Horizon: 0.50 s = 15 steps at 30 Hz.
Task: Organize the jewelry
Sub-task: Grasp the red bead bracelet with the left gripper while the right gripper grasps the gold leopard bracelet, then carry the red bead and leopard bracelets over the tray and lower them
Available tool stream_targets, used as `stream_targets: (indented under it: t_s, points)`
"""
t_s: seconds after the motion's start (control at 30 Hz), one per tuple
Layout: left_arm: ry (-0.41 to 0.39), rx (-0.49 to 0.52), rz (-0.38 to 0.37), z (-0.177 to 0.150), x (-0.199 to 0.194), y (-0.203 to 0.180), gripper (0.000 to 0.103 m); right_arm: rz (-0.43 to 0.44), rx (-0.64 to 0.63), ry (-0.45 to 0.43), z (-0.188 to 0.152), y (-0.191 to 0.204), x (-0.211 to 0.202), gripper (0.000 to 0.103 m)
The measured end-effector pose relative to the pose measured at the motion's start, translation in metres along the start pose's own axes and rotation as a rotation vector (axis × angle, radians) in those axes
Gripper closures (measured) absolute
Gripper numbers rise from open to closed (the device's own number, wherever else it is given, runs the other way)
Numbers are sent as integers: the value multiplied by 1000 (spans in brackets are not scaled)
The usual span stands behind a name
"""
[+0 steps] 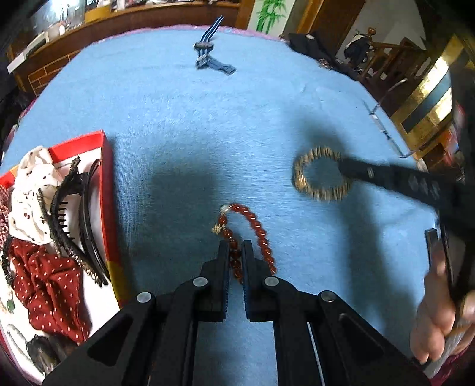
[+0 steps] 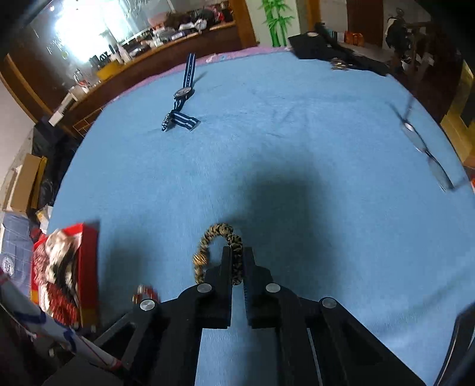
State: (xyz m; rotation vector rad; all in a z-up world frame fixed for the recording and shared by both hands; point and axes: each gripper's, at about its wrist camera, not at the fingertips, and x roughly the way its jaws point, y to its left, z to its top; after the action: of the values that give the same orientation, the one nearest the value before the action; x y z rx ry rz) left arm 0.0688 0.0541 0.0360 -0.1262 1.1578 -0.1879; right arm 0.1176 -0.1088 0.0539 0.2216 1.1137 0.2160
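You are working over a table (image 1: 207,124) covered with a light blue terry cloth that has a pink edge at the far side. Your left gripper (image 1: 236,252) is pinching one strand of the red bead bracelet (image 1: 255,225), whose loop is trailing forward over the cloth. Your right gripper (image 2: 237,258) is clamping the tan-and-black leopard scrunchie (image 2: 218,234); in the left wrist view that scrunchie (image 1: 322,175) is hanging blurred off the gripper's tips, just right of the beads. At your left, a red-walled box (image 1: 105,184) is sitting on the cloth, holding black headbands (image 1: 89,219), a white dotted scrunchie (image 1: 29,190) and a dark red dotted one (image 1: 50,285). Far across the table a watch with a navy striped strap (image 2: 182,98) is lying flat, and a pair of thin-framed glasses (image 2: 427,154) is resting near the right edge. Beyond the table, a wooden counter (image 2: 154,56) crowded with clutter is running along the wall, with a green bamboo picture (image 2: 276,20) beside it.
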Motion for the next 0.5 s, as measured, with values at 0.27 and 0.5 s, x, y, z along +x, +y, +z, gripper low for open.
stream_targets:
  t_s: [0.27,0.5]
  points:
    - [-82,34,-40,-14,-46,-22,96,100,20,-82,-52,-9,-55,96]
    - [-151,92,-37,-44,-79,-38,96,159,11,-123,-84,-7,-87,96]
